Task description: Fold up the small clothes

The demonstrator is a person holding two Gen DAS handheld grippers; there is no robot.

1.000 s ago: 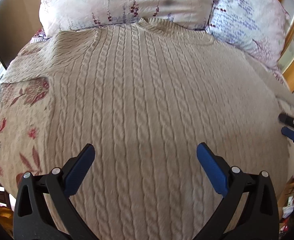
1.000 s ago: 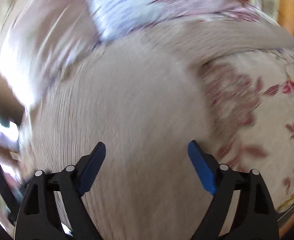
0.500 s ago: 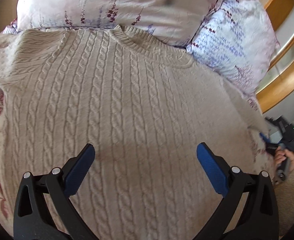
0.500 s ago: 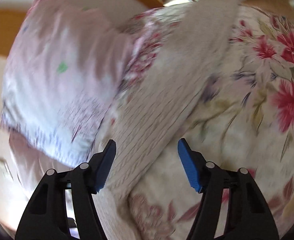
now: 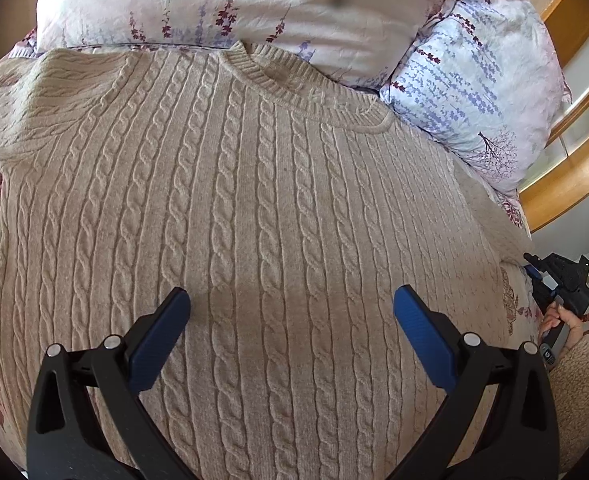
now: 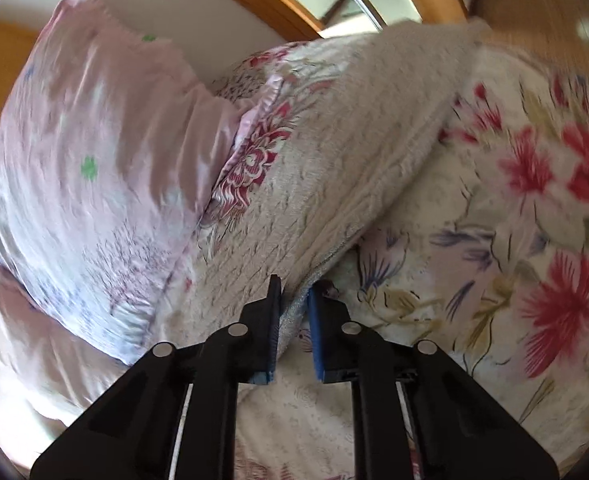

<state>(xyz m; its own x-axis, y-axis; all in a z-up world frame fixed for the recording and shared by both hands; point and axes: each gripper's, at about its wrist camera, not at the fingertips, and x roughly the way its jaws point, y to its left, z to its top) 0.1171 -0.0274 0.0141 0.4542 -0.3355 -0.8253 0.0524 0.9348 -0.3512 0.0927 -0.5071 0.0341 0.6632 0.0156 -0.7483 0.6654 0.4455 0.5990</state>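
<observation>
Spreading across the bed, a beige cable-knit sweater (image 5: 262, 200) is seen laid flat, front up, with its ribbed neckline (image 5: 294, 88) pointed toward the pillows. A pink floral pillow (image 5: 234, 4) is placed just beyond the collar, and a pale blue floral pillow (image 5: 474, 92) is set beside it to the right. The left gripper (image 5: 290, 320) is held above the lower body of the sweater with its blue-padded fingers spread wide apart, nothing between them. The right gripper (image 6: 294, 304) is clamped on the edge of the sweater's sleeve (image 6: 334, 184), the knit pinched between the nearly closed fingers; the sleeve is stretched diagonally away over the flowered bedsheet (image 6: 514, 240). In the left wrist view the right gripper (image 5: 554, 284) is seen at the far right edge, gripped by a hand (image 5: 562, 320), beside the bed. A wooden headboard (image 5: 566, 184) is visible behind the pillows. Right wrist view is blurred in parts.
</observation>
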